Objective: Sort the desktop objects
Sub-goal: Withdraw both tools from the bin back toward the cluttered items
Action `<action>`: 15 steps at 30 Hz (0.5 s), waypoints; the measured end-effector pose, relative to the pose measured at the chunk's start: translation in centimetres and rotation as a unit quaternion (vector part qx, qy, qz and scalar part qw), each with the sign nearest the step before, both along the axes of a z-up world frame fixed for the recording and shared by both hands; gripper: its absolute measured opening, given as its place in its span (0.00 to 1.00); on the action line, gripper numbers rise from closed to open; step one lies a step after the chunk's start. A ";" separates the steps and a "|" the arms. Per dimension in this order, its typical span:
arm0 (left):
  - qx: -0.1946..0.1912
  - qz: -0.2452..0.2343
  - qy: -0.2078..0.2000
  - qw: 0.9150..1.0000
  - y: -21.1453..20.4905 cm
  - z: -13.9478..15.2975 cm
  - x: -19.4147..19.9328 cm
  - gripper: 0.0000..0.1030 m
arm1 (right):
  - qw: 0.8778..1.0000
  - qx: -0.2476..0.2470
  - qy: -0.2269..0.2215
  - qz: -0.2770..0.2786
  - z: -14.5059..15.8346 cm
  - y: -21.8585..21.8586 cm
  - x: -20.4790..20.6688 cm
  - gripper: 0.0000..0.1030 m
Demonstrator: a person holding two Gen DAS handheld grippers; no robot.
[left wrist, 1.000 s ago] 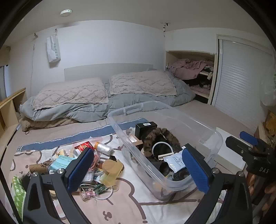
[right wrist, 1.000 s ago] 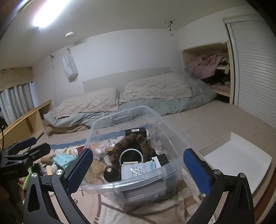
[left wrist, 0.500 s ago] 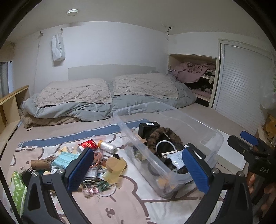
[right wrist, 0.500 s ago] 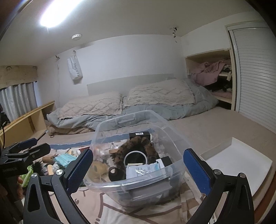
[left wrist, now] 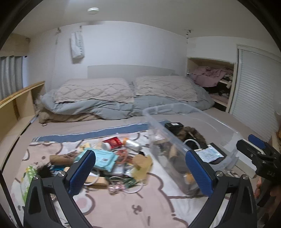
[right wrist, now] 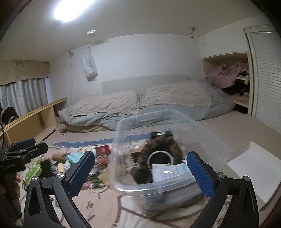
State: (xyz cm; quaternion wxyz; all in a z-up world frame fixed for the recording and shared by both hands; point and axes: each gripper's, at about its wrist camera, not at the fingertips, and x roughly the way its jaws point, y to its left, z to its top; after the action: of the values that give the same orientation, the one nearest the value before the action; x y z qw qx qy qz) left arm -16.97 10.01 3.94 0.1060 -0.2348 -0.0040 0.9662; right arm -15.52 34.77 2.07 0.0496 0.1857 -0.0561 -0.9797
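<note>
Bedroom floor blanket (left wrist: 144, 207), clear bin (right wrist: 158, 143) beside clutter, left tool (left wrist: 140, 170) and right tool (right wrist: 140, 168) both spread wide, holding nothing

Your room is evenly lit by a ceiling light (right wrist: 67, 9) that blows out to glare. Fisheye bending darkens your edges, and the clear bin (right wrist: 158, 149) looks smeared, probably motion blur.

Left tongs (left wrist: 140, 172) held wide apart above a cluttered blanket (left wrist: 123, 207)

Between the blue pads lies a heap of small objects (left wrist: 112, 163); a clear plastic bin (left wrist: 219, 129), partly filled, stands just right of it, and the right tongs (left wrist: 254, 145) show at the far right edge.
</note>
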 end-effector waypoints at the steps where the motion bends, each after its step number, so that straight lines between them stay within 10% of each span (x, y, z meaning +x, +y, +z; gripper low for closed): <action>1: 0.000 0.005 -0.001 1.000 -0.6 -0.1 0.0 1.00 | 1.000 -0.001 -0.001 0.003 -0.1 -0.3 0.0 1.00; 15: 0.011 0.074 -0.001 0.997 -9.2 -1.5 1.4 1.00 | 0.999 -0.004 0.003 0.043 -0.8 -5.3 -0.5 1.00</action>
State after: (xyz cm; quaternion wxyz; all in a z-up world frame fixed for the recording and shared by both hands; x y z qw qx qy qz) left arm -15.61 0.85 2.41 0.0366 -0.2335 -0.0324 0.9711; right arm -16.05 29.44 1.26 0.0923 0.1845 -0.0523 -0.9771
